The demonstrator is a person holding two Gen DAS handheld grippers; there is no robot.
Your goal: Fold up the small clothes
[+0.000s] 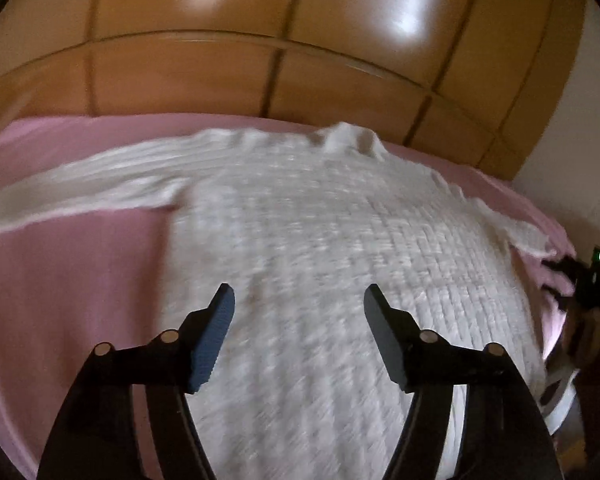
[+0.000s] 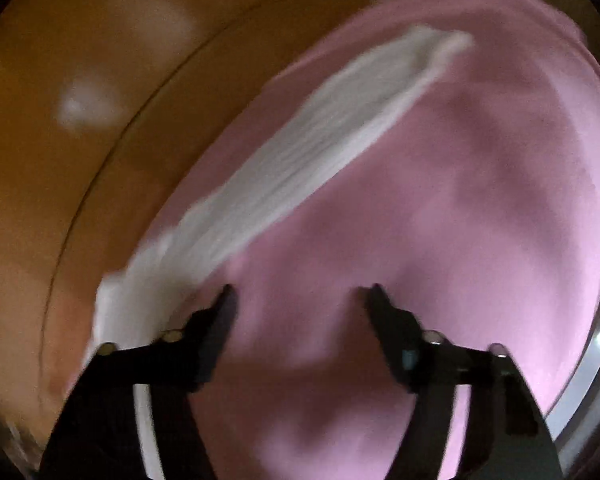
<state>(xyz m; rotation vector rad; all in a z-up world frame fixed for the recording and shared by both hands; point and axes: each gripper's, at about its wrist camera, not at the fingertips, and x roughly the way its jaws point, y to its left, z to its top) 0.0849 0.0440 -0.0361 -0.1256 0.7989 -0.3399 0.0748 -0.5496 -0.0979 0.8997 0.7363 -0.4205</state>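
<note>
A white knitted sweater (image 1: 340,232) lies spread flat on a bed covered with a pink sheet (image 1: 60,272), its collar pointing toward the wooden headboard (image 1: 220,72). One sleeve stretches out to the left in the left wrist view; the other runs off toward the right edge of the bed.

The left gripper (image 1: 299,300) hangs above the sweater's body with its jaws released and spread apart, nothing between them; the knit shows through the gap.

At the far right of the left wrist view the right gripper (image 1: 556,276) appears, dark and small, beside the end of the right sleeve. In the right wrist view the right gripper (image 2: 300,296) stands over bare pink sheet, its jaws parted and grasping nothing. The sleeve (image 2: 300,152) lies as a long white band running diagonally from lower left to upper right, passing just beside the left finger. Both views are blurred.
</note>
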